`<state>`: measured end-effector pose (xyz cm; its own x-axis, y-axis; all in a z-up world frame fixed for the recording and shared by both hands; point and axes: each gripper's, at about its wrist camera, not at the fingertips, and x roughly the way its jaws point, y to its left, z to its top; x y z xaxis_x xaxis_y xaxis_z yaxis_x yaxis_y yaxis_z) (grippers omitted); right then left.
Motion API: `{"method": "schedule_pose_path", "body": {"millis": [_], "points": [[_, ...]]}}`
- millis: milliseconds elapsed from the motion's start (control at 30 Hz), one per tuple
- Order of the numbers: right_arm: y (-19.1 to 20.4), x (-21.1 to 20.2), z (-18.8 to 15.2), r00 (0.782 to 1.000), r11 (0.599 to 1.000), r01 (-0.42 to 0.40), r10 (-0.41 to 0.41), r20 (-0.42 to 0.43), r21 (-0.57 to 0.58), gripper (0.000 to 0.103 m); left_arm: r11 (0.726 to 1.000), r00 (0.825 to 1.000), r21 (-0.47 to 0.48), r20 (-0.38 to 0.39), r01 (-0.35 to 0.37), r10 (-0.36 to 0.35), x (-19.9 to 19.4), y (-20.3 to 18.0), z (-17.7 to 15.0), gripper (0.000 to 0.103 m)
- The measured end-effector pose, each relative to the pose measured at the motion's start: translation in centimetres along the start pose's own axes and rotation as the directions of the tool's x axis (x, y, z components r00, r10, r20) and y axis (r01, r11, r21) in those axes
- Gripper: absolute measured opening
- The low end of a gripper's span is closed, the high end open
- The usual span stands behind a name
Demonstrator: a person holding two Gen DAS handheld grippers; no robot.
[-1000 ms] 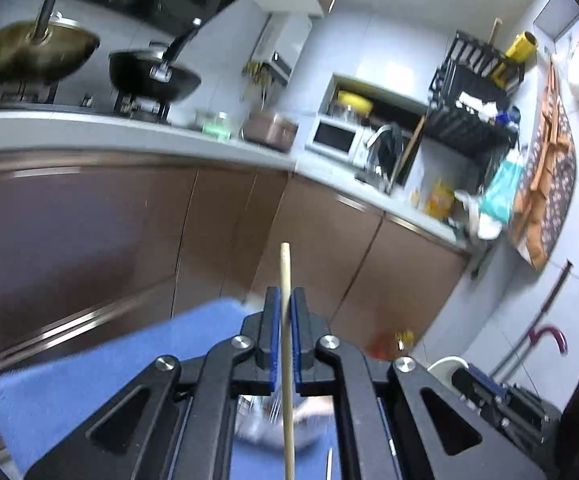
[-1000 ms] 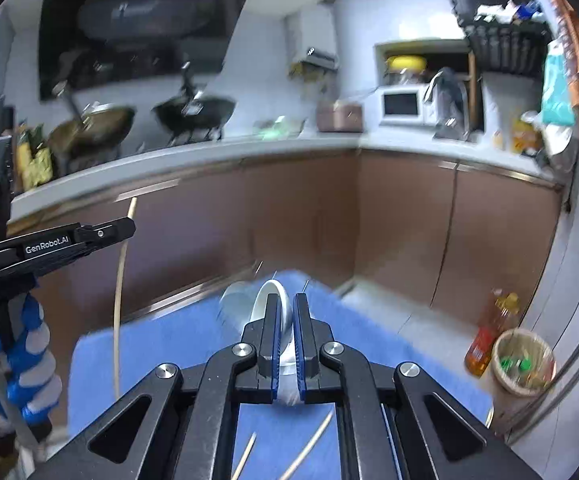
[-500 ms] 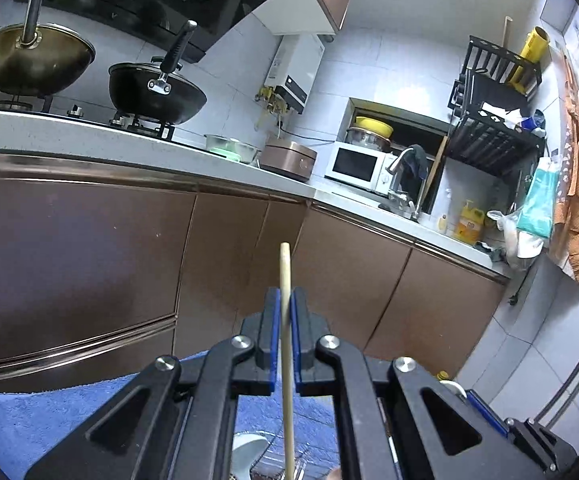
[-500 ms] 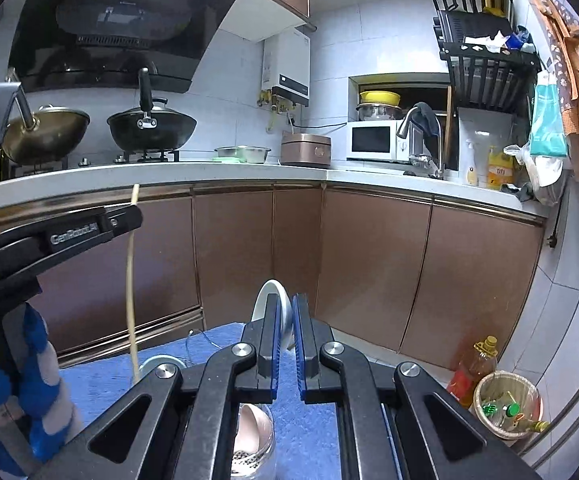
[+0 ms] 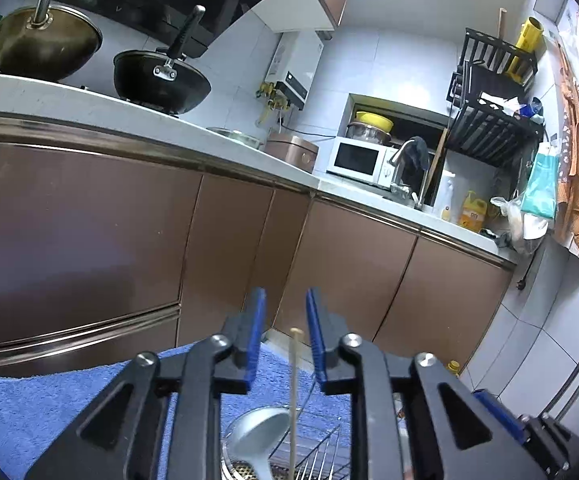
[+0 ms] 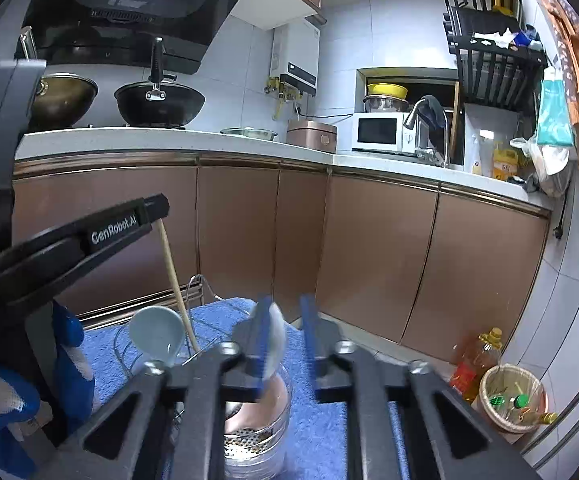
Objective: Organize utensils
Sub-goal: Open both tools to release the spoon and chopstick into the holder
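Left tool [image 5: 282, 336]: its blue-padded jaws stand well apart and grip nothing; a wooden chopstick [image 5: 293, 392] stands in the gap between them, touching neither pad as far as I can see.

Chopstick: it leans upright with its lower end down in the wire rack [image 5: 321, 456]. From the right wrist view the same stick [image 6: 177, 284] slants up out of the rack [image 6: 199, 300] toward the tip of the left tool [image 6: 145, 216], just beside it.

Right tool [image 6: 283, 332]: jaws spread wide too. A white spoon [image 6: 275, 344] shows blurred against the left pad; whether that pad touches it I cannot tell, but the jaws are far too wide to be clamping it.

White spoon: it hangs over the metal cup [image 6: 257, 432], a round holder with a perforated bottom, and looks to be dropping into it.

Already stowed: a pale blue ladle [image 6: 157, 336] stands bowl-up among the rack's wires.

Tabletop: covered by a blue towel [image 6: 321, 420]; rack and cup both sit on it.

Done so far, as I judge it: chopstick, ladle and probably the white spoon are in their holders.

Left to do: unclear. No loose utensils show on the towel from either view, though the tools hide much of it, so more may lie out of sight.
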<state>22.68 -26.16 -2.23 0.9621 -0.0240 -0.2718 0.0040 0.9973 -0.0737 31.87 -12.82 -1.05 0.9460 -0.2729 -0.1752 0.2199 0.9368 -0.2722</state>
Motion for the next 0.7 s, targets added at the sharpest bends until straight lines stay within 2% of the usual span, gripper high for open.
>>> {"method": "schedule_pose_path", "body": {"millis": [67,167,367,467,533,700], "points": [[-0.3,-0.7,0.1,1.0,1.0,-0.001,0.001,0.003,0.016,0.025,1.0,1.0,0.01,0.002,0.005,-0.005,-1.0,0.2,0.4,0.024],[-0.8,-2.4,0.5,1.0,1.0,-0.001,0.0,0.013,0.03,0.026,0.999,1.0,0.026,0.001,0.029,-0.029,-3.4,0.5,2.0,0.033],[-2.3,-7.8,2.6,0.998,0.997,0.021,-0.026,0.062,0.068,0.028,0.997,0.998,0.054,0.018,0.058,-0.059,-9.1,1.2,5.7,0.036],[-2.8,-10.8,4.1,0.996,0.996,0.025,-0.033,0.087,0.089,0.029,0.996,0.998,0.081,0.052,0.022,-0.027,-13.0,1.6,7.6,0.04],[-3.0,-12.9,5.1,0.994,0.995,0.027,-0.037,0.106,0.097,0.029,0.995,0.998,0.101,0.065,-0.007,0.001,-15.2,1.8,8.5,0.046],[-2.6,-17.6,6.7,0.99,0.996,0.024,-0.036,0.134,0.092,0.031,0.991,0.998,0.13,0.054,-0.037,0.03,-20.2,2.7,10.0,0.05]]}}
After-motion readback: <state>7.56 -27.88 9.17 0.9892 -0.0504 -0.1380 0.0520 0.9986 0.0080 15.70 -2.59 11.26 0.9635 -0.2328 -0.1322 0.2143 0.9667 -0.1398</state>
